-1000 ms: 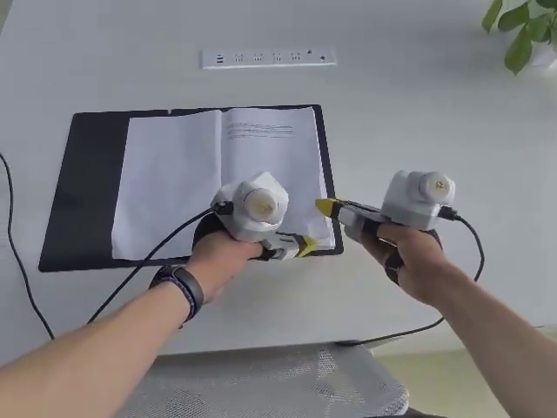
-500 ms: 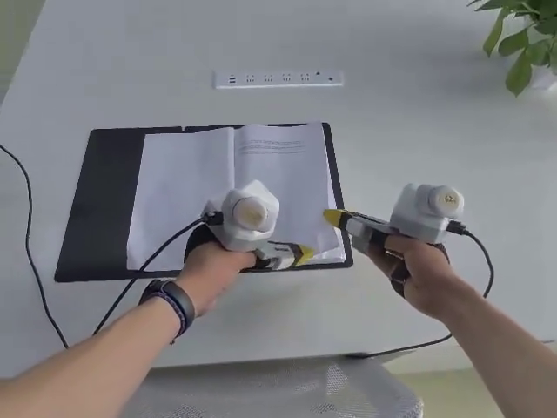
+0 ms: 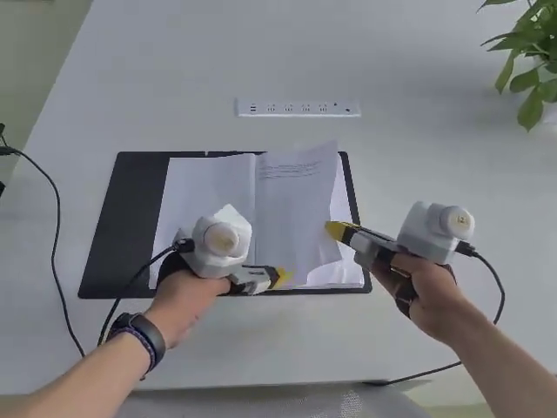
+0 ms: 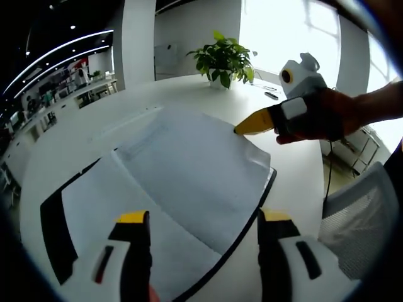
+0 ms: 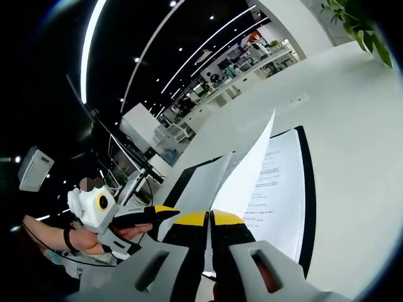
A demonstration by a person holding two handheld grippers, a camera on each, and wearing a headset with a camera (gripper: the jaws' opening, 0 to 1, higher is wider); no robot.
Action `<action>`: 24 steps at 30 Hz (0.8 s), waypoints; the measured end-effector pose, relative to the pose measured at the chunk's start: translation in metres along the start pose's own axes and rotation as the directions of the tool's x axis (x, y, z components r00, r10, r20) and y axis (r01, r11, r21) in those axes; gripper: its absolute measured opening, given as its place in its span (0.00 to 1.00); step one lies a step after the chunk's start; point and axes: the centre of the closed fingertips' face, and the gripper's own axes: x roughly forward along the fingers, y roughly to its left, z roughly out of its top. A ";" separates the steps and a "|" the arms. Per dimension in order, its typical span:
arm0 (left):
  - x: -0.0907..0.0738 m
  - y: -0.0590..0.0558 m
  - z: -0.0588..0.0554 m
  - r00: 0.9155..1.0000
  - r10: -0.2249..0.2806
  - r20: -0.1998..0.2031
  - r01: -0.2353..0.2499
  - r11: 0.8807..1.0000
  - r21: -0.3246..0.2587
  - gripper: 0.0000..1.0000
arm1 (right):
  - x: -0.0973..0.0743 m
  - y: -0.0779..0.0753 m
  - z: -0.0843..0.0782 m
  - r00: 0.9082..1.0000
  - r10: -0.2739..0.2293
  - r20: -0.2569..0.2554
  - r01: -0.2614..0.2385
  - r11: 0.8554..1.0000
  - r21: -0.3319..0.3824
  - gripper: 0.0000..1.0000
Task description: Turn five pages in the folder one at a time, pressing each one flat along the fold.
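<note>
Pinching a raised page [image 3: 296, 205] by its edge with right gripper [image 3: 334, 230]. Holding left gripper [image 4: 204, 218] open at folder [image 3: 130, 222] near edge.

A white table [image 3: 435, 131] carries an open black folder [image 3: 122, 226]. A white power strip [image 3: 298, 108] lies beyond the folder, apart from it. A black cable [image 3: 54, 235] trails left of the folder.

an open-plan office, with desk rows [image 5: 255, 47] under ceiling light strips [image 5: 93, 38].
</note>
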 end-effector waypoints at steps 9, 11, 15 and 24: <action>-0.034 0.029 -0.010 0.999 0.048 0.023 -0.047 0.999 -0.026 0.69 | 0.022 0.034 0.006 0.998 0.056 0.002 -0.056 0.998 -0.040 0.00; -0.042 0.035 -0.012 0.998 0.059 0.030 -0.058 0.998 -0.033 0.69 | 0.027 0.044 0.008 0.997 0.072 0.006 -0.072 0.996 -0.043 0.00; -0.056 0.045 -0.016 0.996 0.077 0.037 -0.076 0.996 -0.040 0.69 | 0.039 0.060 0.009 0.995 0.099 -0.002 -0.099 0.993 -0.069 0.00; -0.082 0.067 -0.031 0.991 0.126 0.040 -0.123 0.990 -0.064 0.69 | 0.064 0.096 0.008 0.987 0.159 -0.026 -0.161 0.981 -0.109 0.00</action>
